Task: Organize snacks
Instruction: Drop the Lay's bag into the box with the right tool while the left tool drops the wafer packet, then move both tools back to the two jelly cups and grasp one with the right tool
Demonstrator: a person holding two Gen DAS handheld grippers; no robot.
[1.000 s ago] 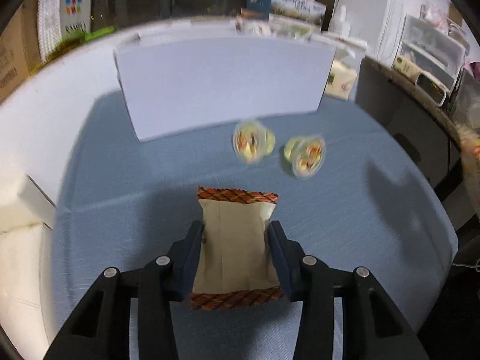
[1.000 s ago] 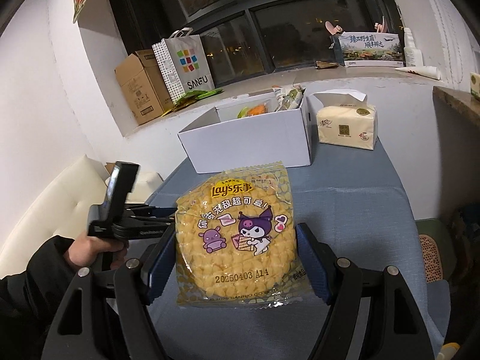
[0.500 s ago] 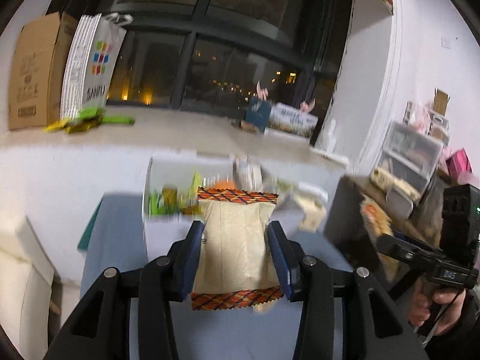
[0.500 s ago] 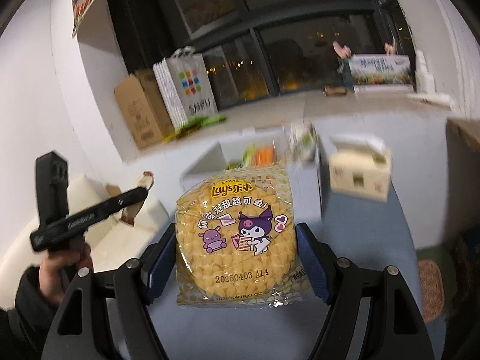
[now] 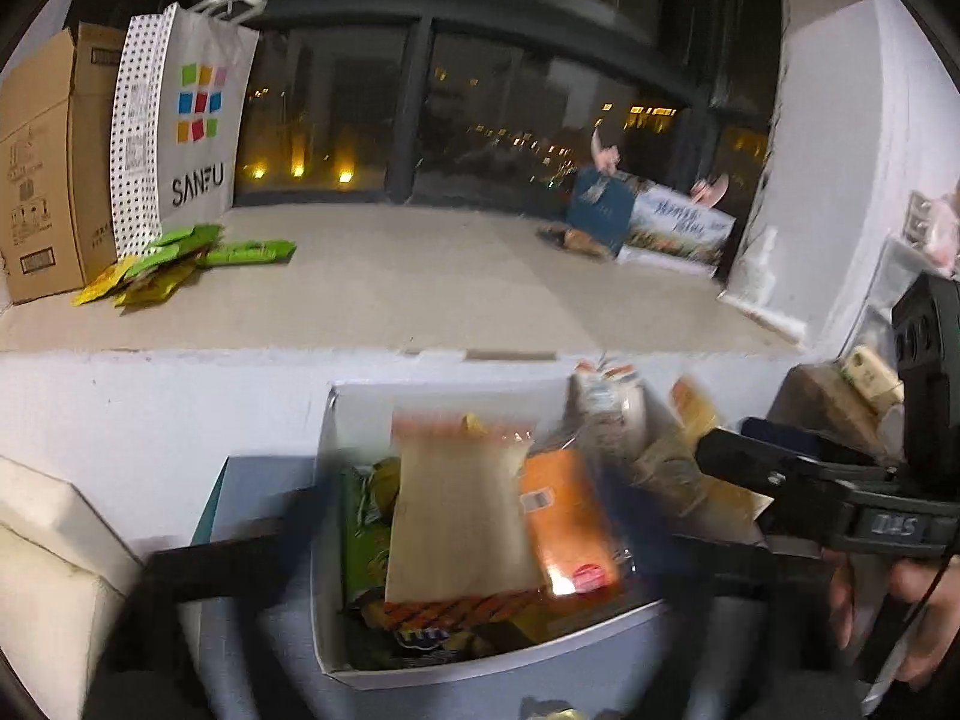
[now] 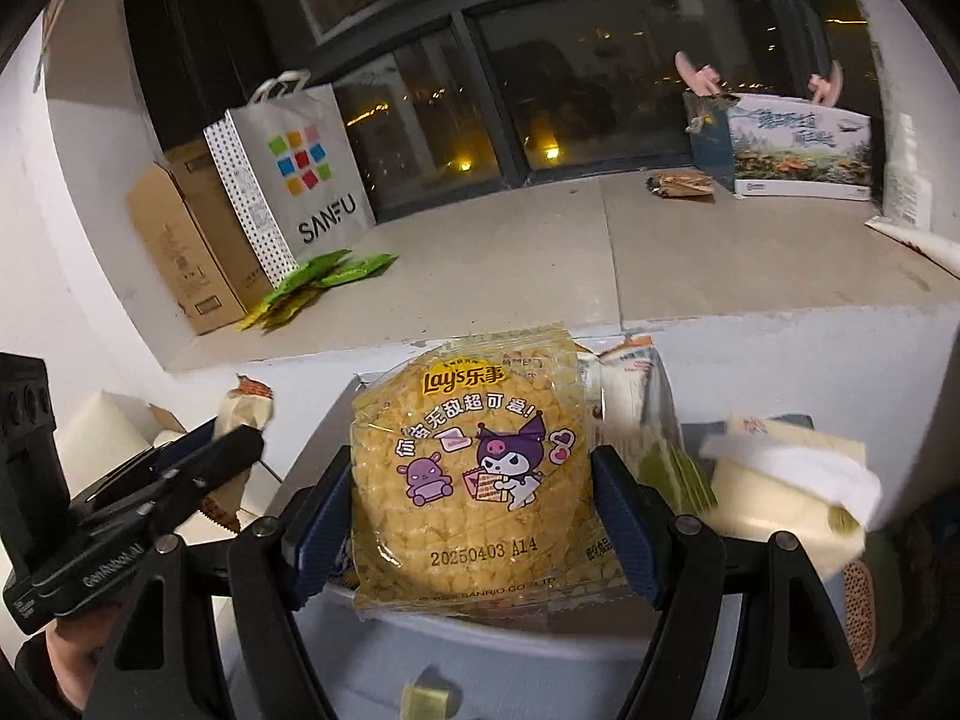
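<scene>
Two tools over one open white cardboard box [image 5: 336,546]. Right tool [image 6: 474,516] pinches one yellow Lay's crisp bag [image 6: 474,468]. Left tool [image 5: 462,522] is blurred, grip unclear; one beige snack packet [image 5: 459,516] at its twelve o'clock.

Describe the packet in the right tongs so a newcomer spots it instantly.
Start at the white SANFU bag on the window ledge, then drop to the white box below. Over it, the right tongs grip a yellow Lay's packet, the only one with purple cartoon characters.
</scene>
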